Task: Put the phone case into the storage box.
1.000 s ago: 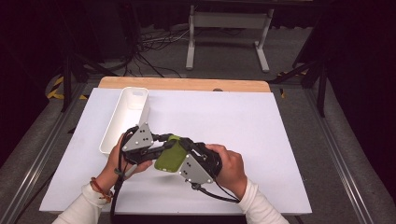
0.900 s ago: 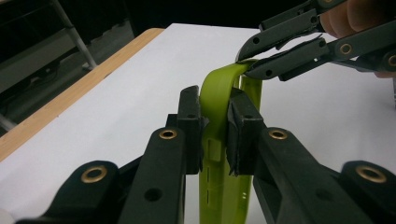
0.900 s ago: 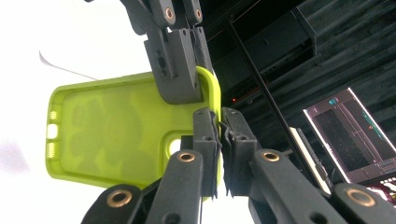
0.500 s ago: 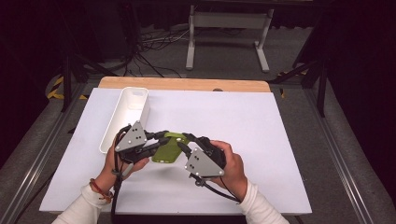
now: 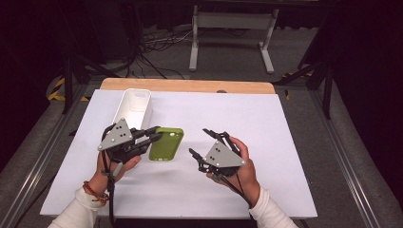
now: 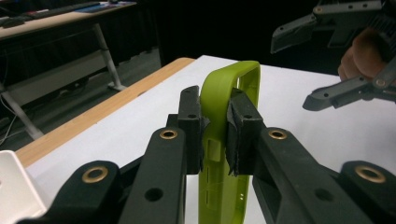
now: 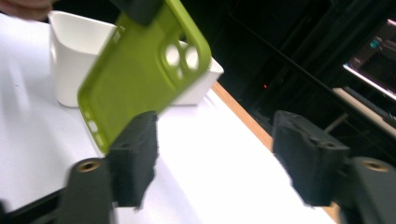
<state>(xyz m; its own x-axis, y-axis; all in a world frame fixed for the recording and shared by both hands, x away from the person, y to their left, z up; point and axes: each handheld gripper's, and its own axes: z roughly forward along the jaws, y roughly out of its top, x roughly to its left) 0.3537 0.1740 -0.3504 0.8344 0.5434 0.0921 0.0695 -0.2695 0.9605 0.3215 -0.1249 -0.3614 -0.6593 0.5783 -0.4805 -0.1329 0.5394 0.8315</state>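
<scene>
Two grippers, one case, one bin, one table; we list them in turn.

Left gripper [image 5: 153, 137]: we find it at the left of the high view, its jaws clamped on the long edge of the green case [image 5: 166, 143]. In the left gripper view [image 6: 215, 133] the pads press both faces of the case [image 6: 229, 140], which stands on edge between them.

Right gripper [image 5: 206, 141]: its jaws have just been opening and stand wide, nothing between them. We see it well apart from the case, to the right. In the right gripper view [image 7: 215, 163] the case [image 7: 140, 74] hangs tilted beyond the pads, clear of both, camera holes toward us.

Case: held above the white table [image 5: 285, 142], just right of the white bin [image 5: 134, 108], carried by the left gripper alone.

Bin: long, narrow, upright, at the table's left rear; in the right gripper view it [image 7: 70, 60] sits behind the case.

Table: white top, with a wooden strip [image 5: 190, 85] along its far edge.
</scene>
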